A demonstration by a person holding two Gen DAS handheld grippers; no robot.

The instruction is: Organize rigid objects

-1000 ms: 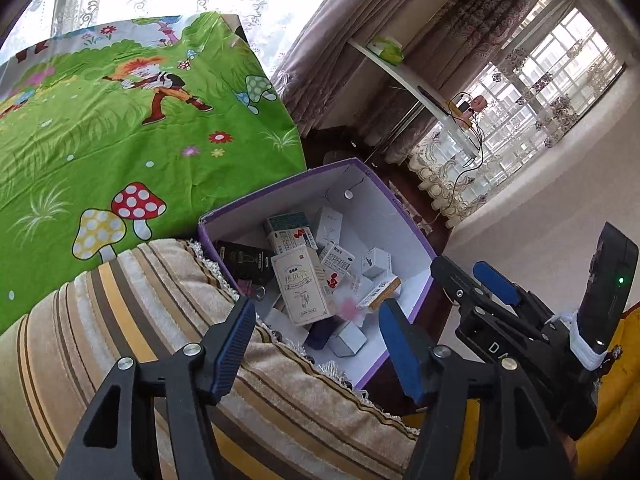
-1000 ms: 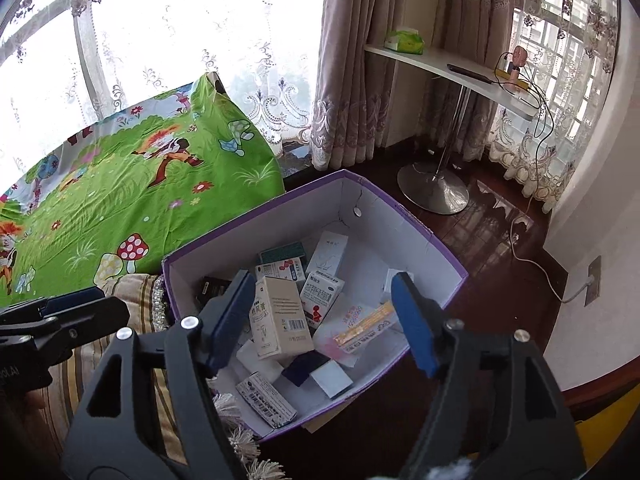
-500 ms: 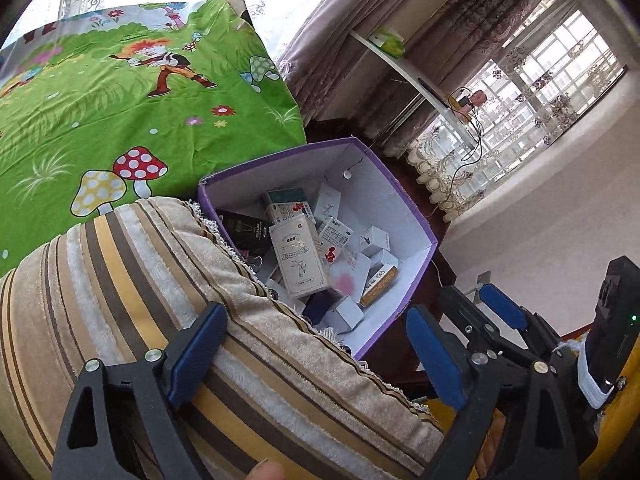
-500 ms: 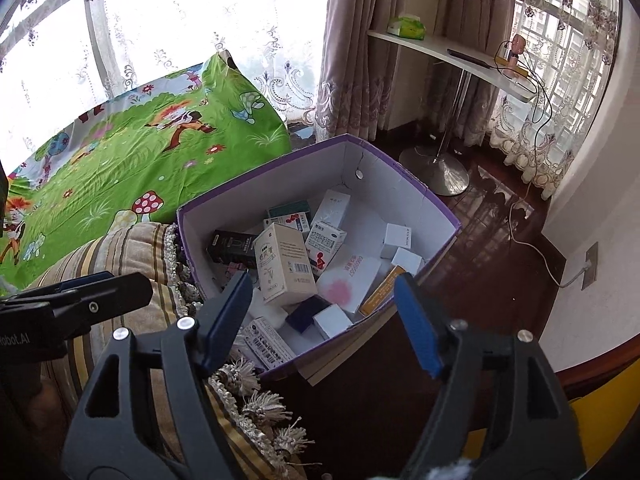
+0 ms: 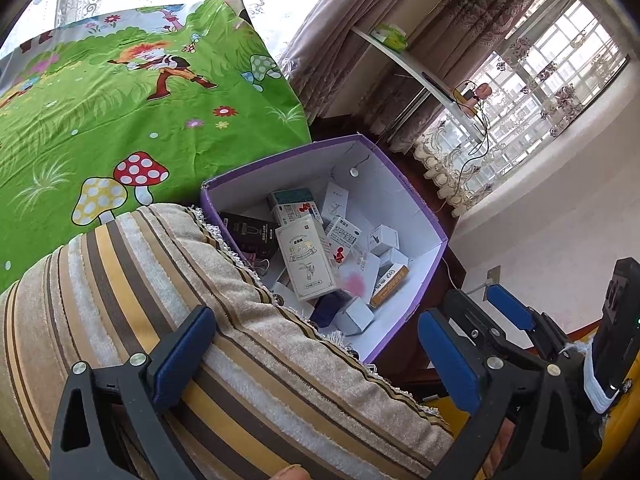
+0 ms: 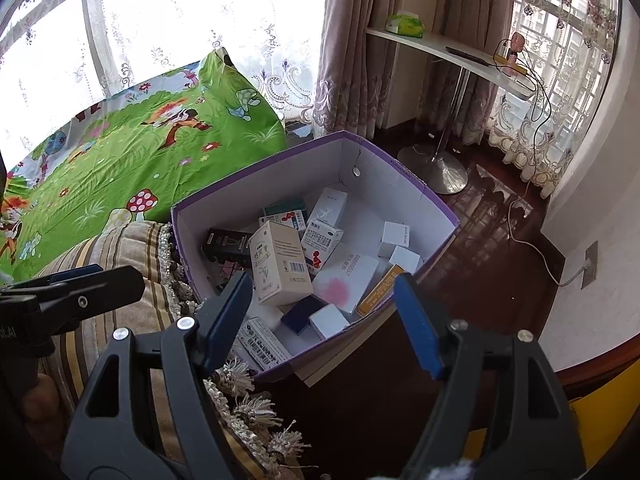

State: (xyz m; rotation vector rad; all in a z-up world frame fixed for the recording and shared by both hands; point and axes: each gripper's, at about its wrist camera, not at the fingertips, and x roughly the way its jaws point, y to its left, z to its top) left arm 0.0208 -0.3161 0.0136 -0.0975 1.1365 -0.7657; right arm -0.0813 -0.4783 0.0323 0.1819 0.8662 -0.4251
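A purple cardboard box (image 5: 280, 160) (image 6: 260, 172) with a white inside holds several small cartons. Among them are a tall cream one (image 5: 306, 260) (image 6: 280, 264), a black one (image 5: 250, 234) (image 6: 226, 244) and an orange one (image 6: 376, 290). My left gripper (image 5: 318, 350) hovers over a striped cushion (image 5: 160, 280) short of the box; its jaws are opening, with nothing between them. My right gripper (image 6: 323, 316) stands open and empty above the box's near corner.
A green cartoon sheet (image 5: 120, 100) covers the bed beyond the cushion. Dark wood floor lies right of the box, with a white table's metal foot (image 6: 434, 168), a trailing cable and a wall socket (image 6: 590, 258). Curtains hang behind.
The left gripper's jaws have spread much wider. The right gripper has drawn back a little, so the box sits higher in its view and the cushion's fringe shows.
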